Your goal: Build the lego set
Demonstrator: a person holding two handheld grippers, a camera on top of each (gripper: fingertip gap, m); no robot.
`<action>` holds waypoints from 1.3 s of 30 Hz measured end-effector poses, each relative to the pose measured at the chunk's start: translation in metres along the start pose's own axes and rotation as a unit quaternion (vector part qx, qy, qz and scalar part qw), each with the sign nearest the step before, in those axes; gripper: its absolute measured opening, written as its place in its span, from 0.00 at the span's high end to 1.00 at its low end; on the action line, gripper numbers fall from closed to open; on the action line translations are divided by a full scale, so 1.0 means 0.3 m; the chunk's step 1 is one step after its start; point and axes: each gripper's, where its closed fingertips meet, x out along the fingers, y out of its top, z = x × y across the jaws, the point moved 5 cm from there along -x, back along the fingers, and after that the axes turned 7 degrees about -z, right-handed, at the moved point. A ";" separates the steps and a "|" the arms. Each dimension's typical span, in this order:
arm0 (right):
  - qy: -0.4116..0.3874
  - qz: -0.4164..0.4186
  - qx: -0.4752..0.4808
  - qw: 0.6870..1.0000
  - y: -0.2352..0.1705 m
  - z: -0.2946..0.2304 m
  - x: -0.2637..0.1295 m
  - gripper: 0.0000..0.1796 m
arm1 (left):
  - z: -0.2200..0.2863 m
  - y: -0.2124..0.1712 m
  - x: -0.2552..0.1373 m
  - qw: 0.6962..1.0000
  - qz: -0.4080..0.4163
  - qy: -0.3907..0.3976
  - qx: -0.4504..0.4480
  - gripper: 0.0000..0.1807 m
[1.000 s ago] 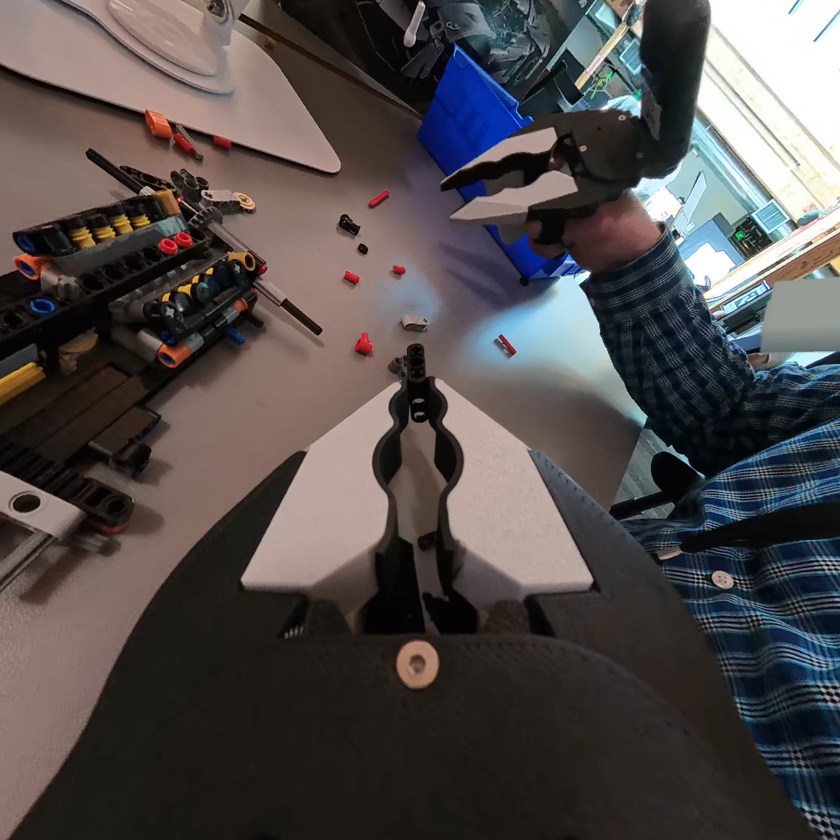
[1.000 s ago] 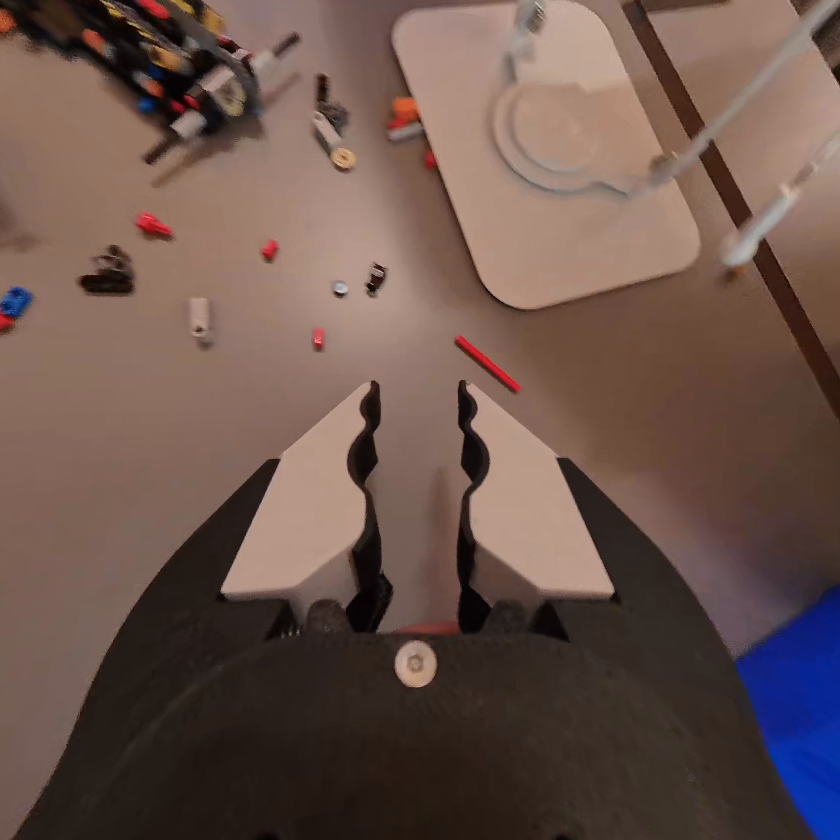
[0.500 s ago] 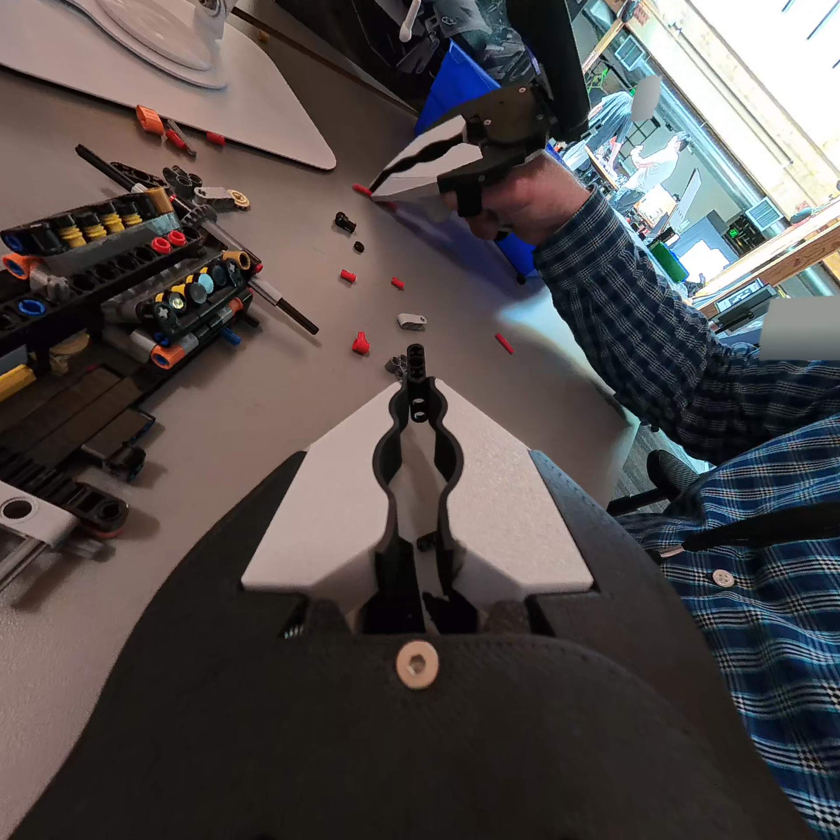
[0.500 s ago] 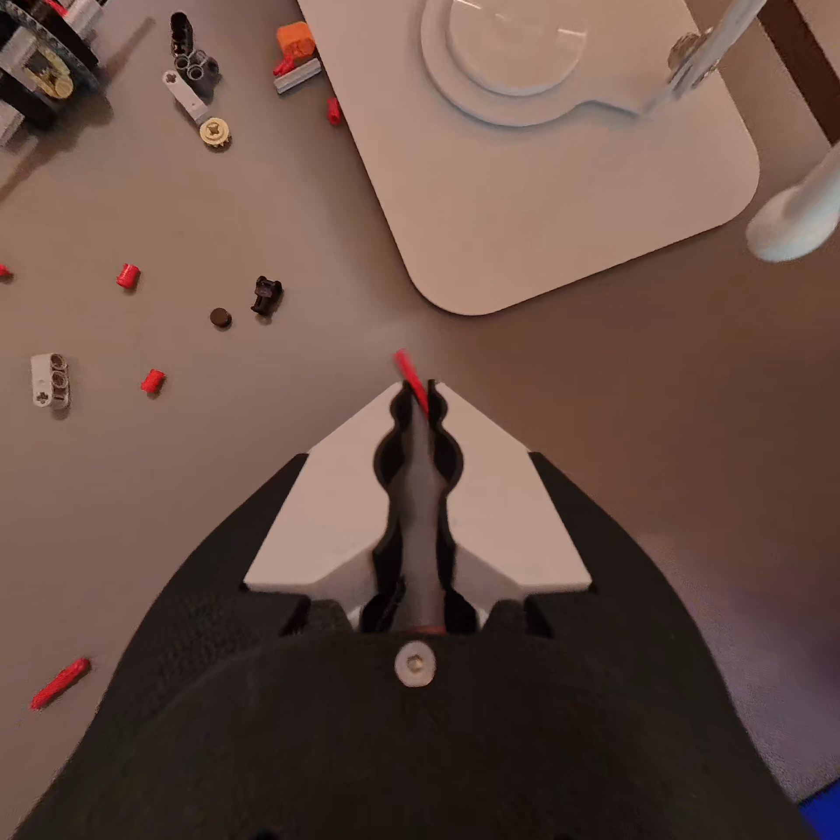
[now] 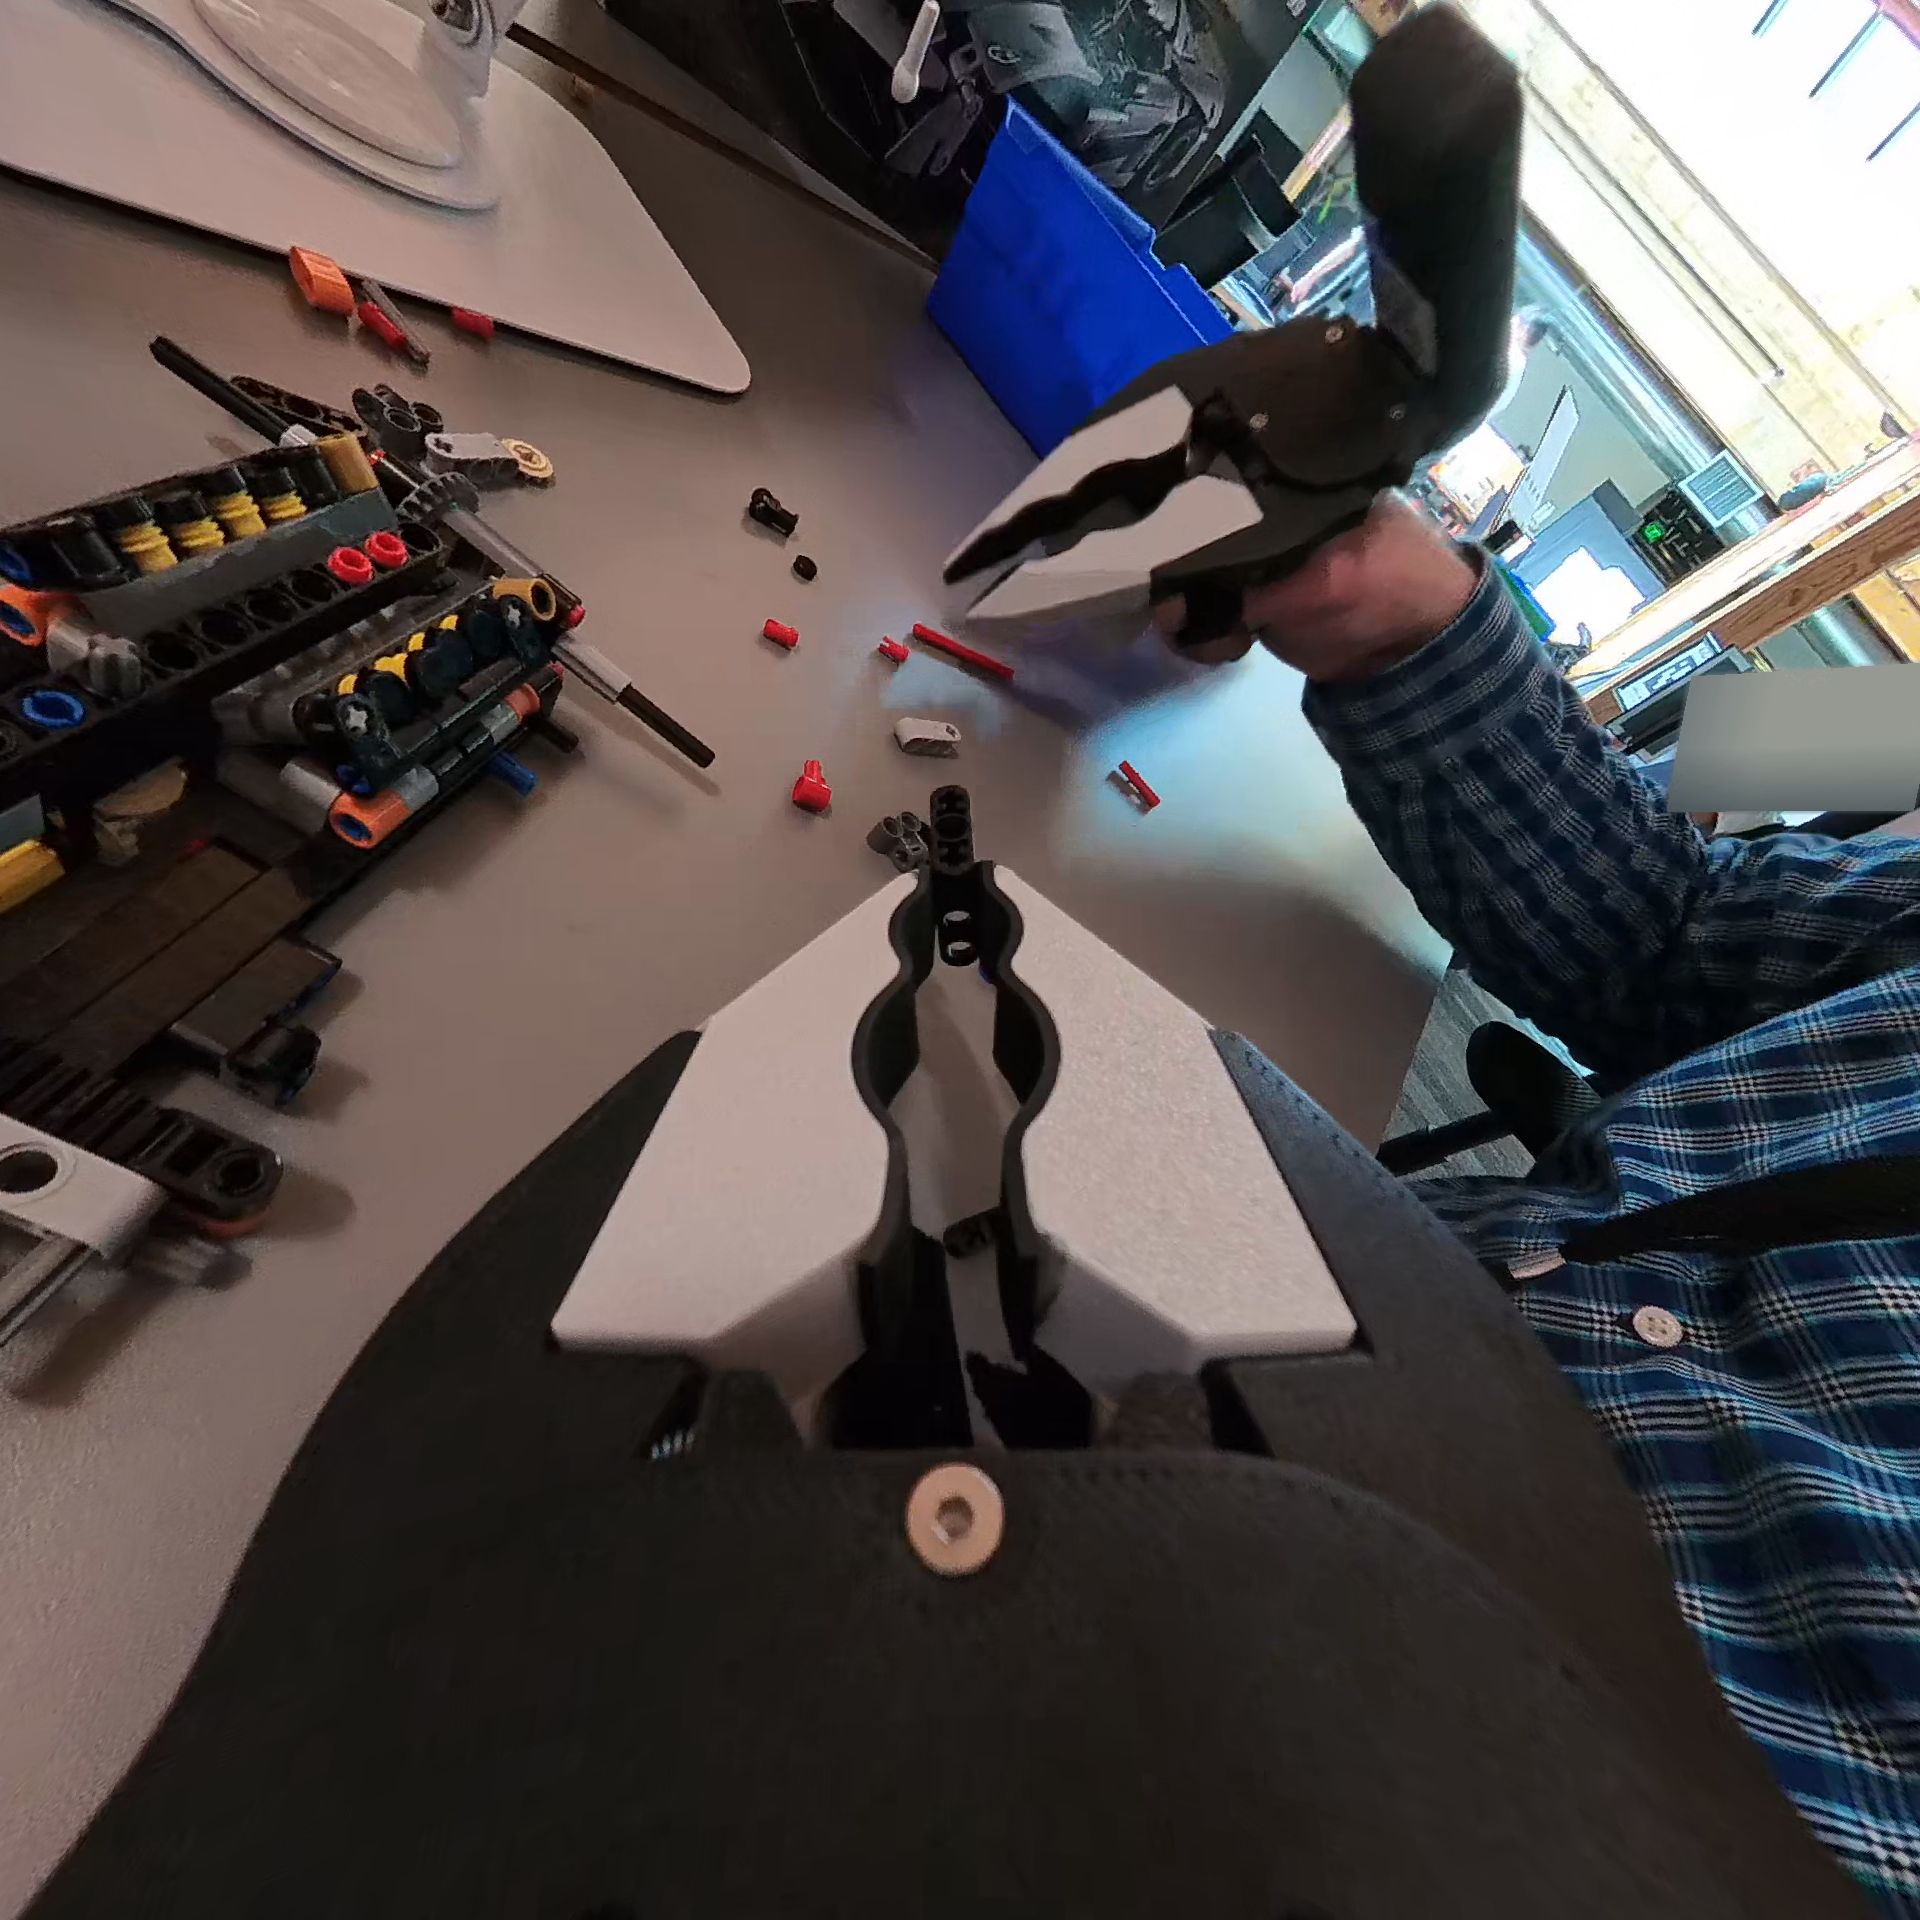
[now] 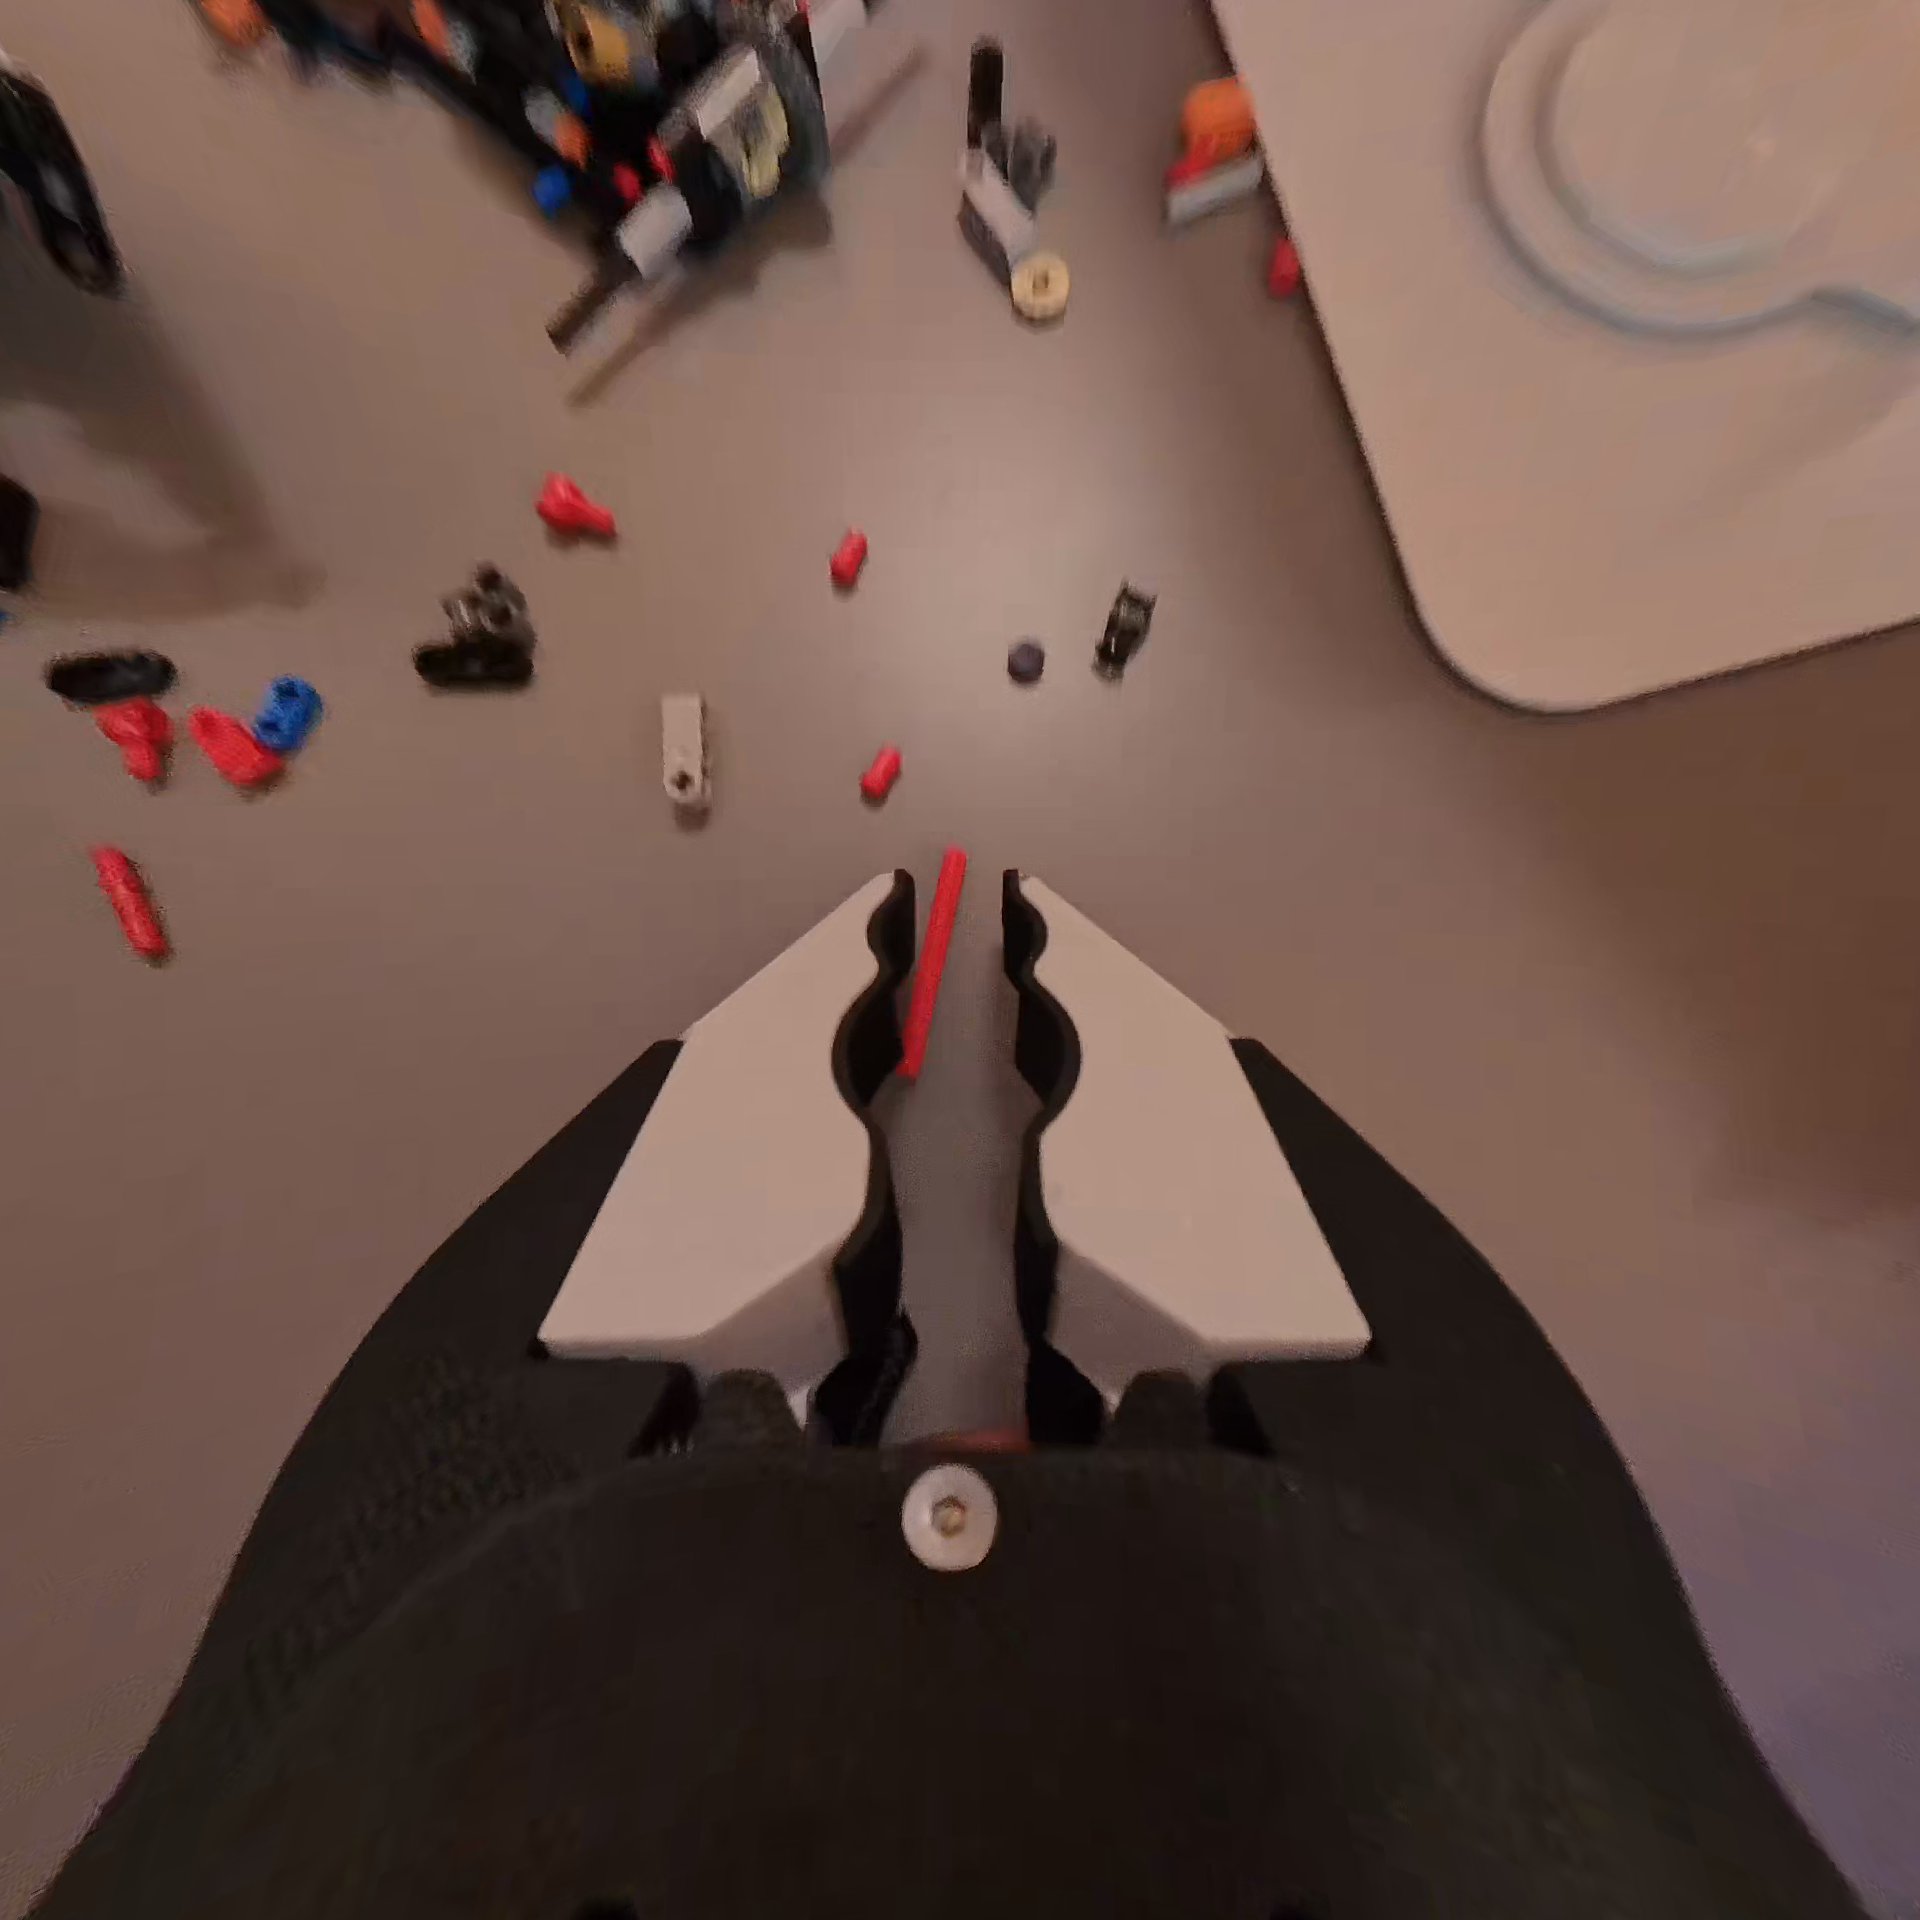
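My left gripper [image 5: 954, 883] is shut on a small black Lego beam with holes [image 5: 951, 831] and holds it just above the grey table. My right gripper [image 6: 956, 881] is open, and a thin red axle [image 6: 932, 966] lies between its fingers. In the left wrist view the right gripper [image 5: 961, 594] hovers tilted over the table with its jaws slightly apart, and the red axle [image 5: 961, 652] lies on the table right under its tips. The partly built black model [image 5: 260, 623] with yellow, red and blue pins sits to the left.
Loose red pins [image 5: 779, 632], a grey connector [image 5: 925, 735] and small black parts [image 5: 771, 511] are scattered mid-table. A white stand base [image 5: 582, 260] lies at the back, with a blue bin [image 5: 1049, 312] beyond the table edge. A person's plaid sleeve [image 5: 1558, 831] is on the right. Tip to tip, the grippers are about 20 cm apart.
My right gripper shut on the red axle near the white base, carried it toward the loose pieces and has opened, so the axle lies on the table. My left gripper has not moved.
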 end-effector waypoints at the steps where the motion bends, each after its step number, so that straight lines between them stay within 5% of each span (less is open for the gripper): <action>1: -0.002 0.010 -0.003 1.000 0.031 0.007 -0.004 0.91 | 0.000 0.000 0.000 1.000 0.001 0.000 0.000 0.97; 12: 0.029 0.061 -0.081 0.994 0.433 0.084 0.249 0.79 | 0.000 0.003 -0.005 1.000 0.006 -0.006 -0.003 0.97; 19: 0.064 -0.003 -0.113 0.991 0.487 0.058 0.385 0.91 | 0.000 0.007 -0.011 1.000 0.012 -0.018 -0.009 0.97; 21: 0.074 -0.005 -0.109 0.991 0.474 0.048 0.379 0.97 | 0.000 0.007 -0.012 1.000 0.013 -0.020 -0.010 0.97; 27: 0.069 -0.018 -0.115 0.991 0.387 0.010 0.315 0.98 | 0.001 0.007 -0.011 1.000 0.012 -0.022 -0.010 0.97; 30: 0.058 -0.003 -0.104 0.993 0.347 -0.008 0.255 0.81 | 0.002 0.006 -0.011 1.000 0.012 -0.017 -0.007 0.97; 39: 0.055 0.054 -0.163 0.984 0.349 -0.125 0.108 0.71 | 0.018 -0.024 -0.073 0.999 0.035 0.009 -0.026 0.97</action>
